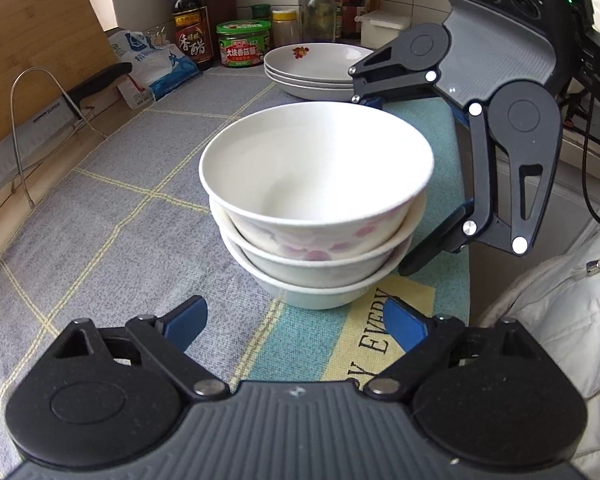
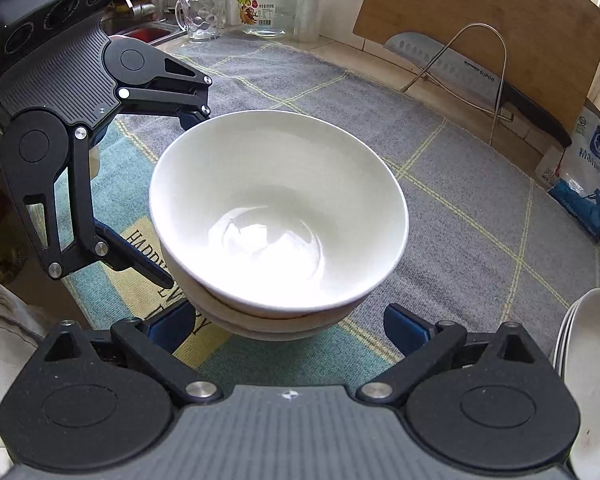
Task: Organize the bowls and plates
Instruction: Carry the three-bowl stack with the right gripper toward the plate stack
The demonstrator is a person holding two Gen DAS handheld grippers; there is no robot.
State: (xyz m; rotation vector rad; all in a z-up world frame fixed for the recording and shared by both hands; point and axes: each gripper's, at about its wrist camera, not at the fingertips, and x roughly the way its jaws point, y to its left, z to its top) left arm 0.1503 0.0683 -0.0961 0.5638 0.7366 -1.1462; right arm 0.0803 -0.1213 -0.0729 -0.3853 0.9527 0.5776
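Observation:
Three white bowls with pink flower prints are nested in a stack [image 1: 316, 200] [image 2: 276, 208] that stands on a grey and teal mat [image 1: 112, 216] [image 2: 460, 216]. My left gripper [image 1: 296, 324] [image 2: 186, 196] is open, its blue pads just short of the stack's near side. My right gripper [image 2: 288, 328] [image 1: 380, 184] is open too, with its fingers spread either side of the lower bowls from the opposite side. I see no pad pressing on a bowl. A stack of white plates [image 1: 312, 64] [image 2: 592, 360], the top one with a red flower, sits beyond the bowls.
A cleaver on a wire rack [image 1: 40, 128] [image 2: 480, 76] leans against a wooden board [image 1: 32, 36] [image 2: 500, 8]. Sauce bottles and jars [image 1: 240, 44], a salt bag [image 1: 156, 68] [image 2: 584, 184], a glass mug [image 2: 202, 14] and a glass jar [image 2: 268, 0] line the counter's back. A person's white jacket [image 1: 560, 312] is at the counter edge.

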